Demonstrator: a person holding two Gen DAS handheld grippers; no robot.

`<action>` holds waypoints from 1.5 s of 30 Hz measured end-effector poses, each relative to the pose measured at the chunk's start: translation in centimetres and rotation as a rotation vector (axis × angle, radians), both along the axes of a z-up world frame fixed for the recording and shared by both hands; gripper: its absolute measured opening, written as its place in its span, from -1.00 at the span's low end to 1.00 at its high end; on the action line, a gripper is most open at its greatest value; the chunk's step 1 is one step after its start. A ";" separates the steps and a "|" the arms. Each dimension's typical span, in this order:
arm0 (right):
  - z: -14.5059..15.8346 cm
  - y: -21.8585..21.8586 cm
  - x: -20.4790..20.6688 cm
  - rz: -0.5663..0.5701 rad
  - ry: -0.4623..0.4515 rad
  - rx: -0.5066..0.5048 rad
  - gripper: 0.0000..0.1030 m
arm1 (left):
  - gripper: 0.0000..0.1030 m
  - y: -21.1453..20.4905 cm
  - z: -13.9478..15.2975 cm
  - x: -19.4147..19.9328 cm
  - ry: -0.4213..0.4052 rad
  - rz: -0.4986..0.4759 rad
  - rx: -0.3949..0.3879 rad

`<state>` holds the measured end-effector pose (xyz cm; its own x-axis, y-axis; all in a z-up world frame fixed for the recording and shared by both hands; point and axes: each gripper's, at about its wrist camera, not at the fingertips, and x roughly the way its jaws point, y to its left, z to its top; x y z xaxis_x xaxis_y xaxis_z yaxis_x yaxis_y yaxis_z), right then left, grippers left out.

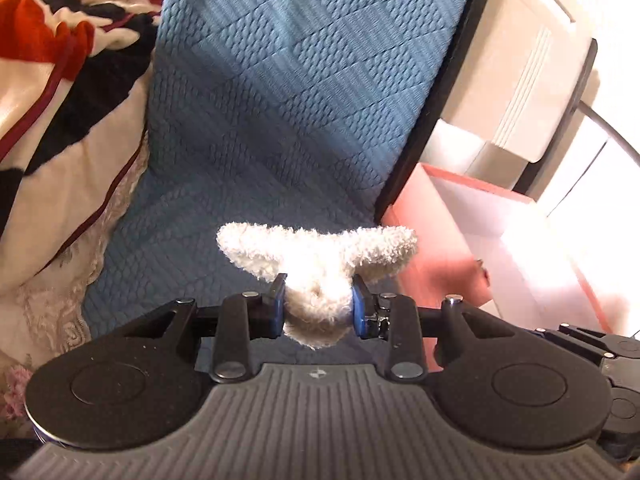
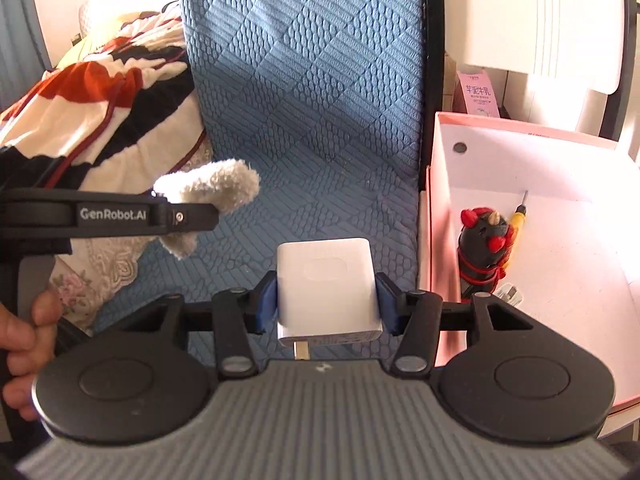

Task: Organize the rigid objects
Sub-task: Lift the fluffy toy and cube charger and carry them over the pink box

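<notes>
My left gripper (image 1: pixel 319 304) is shut on a white fluffy plush piece (image 1: pixel 316 256), held above the blue quilted mattress (image 1: pixel 280 100). From the right wrist view the same plush piece (image 2: pixel 216 190) and the left gripper's black arm appear at left. My right gripper (image 2: pixel 326 300) is shut on a white charger block (image 2: pixel 326 284), its metal prongs pointing back toward the camera. Right of it stands a pink open box (image 2: pixel 520 136) holding a black figurine with red horns (image 2: pixel 484 240) and a yellow screwdriver (image 2: pixel 518 220).
A red, black and cream blanket (image 1: pixel 60 80) is bunched on the left of the mattress. The pink box (image 1: pixel 460 220) sits off the bed's right edge, below a white chair (image 1: pixel 528 80). A pink carton (image 2: pixel 478 92) stands behind the box. A hand (image 2: pixel 24 328) grips the left handle.
</notes>
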<state>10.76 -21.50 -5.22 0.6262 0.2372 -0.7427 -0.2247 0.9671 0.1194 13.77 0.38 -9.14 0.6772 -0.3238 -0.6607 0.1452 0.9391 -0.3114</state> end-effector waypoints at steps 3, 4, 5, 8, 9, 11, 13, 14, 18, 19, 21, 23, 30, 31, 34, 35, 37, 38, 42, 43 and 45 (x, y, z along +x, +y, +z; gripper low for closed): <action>1.1 -0.7 0.1 -0.008 -0.016 0.010 0.05 | -0.29 -1.0 0.8 -0.1 -0.016 -0.003 0.008; 1.5 -1.0 0.2 -0.011 -0.026 0.010 0.05 | -0.29 -1.3 1.1 -0.1 -0.018 -0.004 0.002; 1.9 -1.3 0.2 -0.013 -0.034 0.010 0.05 | -0.29 -1.6 1.3 -0.1 -0.019 -0.006 -0.010; 3.2 -2.1 0.5 -0.020 -0.055 0.016 0.05 | -0.29 -2.6 2.2 0.1 -0.029 -0.018 -0.023; 3.6 -2.4 0.6 -0.020 -0.062 0.014 0.05 | -0.29 -2.9 2.7 0.3 -0.036 -0.022 -0.023; 4.5 -3.0 0.7 -0.021 -0.077 0.010 0.05 | -0.29 -3.5 3.8 0.5 -0.051 -0.025 -0.031; 5.3 -3.7 0.9 -0.027 -0.085 0.020 0.05 | -0.29 -4.0 4.9 0.7 -0.069 -0.026 -0.038; 5.7 -4.1 0.9 -0.032 -0.091 0.024 0.05 | -0.29 -4.3 5.6 0.8 -0.079 -0.026 -0.041; 7.5 -5.7 1.4 -0.043 -0.123 0.025 0.05 | -0.29 -6.0 7.7 1.1 -0.106 -0.037 -0.052; 7.9 -6.2 1.5 -0.048 -0.129 0.027 0.05 | -0.29 -6.5 8.1 1.1 -0.110 -0.039 -0.054; 8.6 -7.1 1.9 -0.057 -0.141 0.026 0.05 | -0.29 -7.4 8.9 1.3 -0.116 -0.041 -0.062; 9.3 -8.1 2.1 -0.061 -0.151 0.031 0.05 | -0.29 -8.5 9.6 1.4 -0.121 -0.048 -0.067; 11.6 -11.2 2.5 -0.061 -0.175 0.045 0.05 | -0.29 -12.4 11.9 1.9 -0.131 -0.082 -0.084; 12.0 -11.7 2.6 -0.067 -0.178 0.046 0.05 | -0.29 -12.8 12.1 2.0 -0.133 -0.084 -0.088; 12.8 -13.5 2.7 -0.082 -0.186 0.049 0.05 | -0.29 -14.2 12.7 2.1 -0.135 -0.089 -0.099; 12.9 -14.1 2.7 -0.086 -0.188 0.048 0.05 | -0.29 -14.6 12.8 2.2 -0.136 -0.091 -0.103; 13.1 -15.3 2.6 -0.098 -0.190 0.045 0.05 | -0.29 -15.7 12.9 2.2 -0.137 -0.099 -0.106; 13.1 -15.8 2.6 -0.105 -0.187 0.044 0.05 | -0.29 -16.2 12.9 2.3 -0.137 -0.104 -0.103; 12.1 -17.9 2.4 -0.135 -0.159 0.033 0.05 | -0.29 -18.5 11.2 2.5 -0.103 -0.116 -0.091; 11.7 -18.4 2.4 -0.141 -0.148 0.035 0.05 | -0.29 -19.0 10.5 2.6 -0.092 -0.121 -0.093; 10.8 -19.2 2.4 -0.149 -0.125 0.030 0.05 | -0.29 -20.0 9.3 2.7 -0.070 -0.128 -0.089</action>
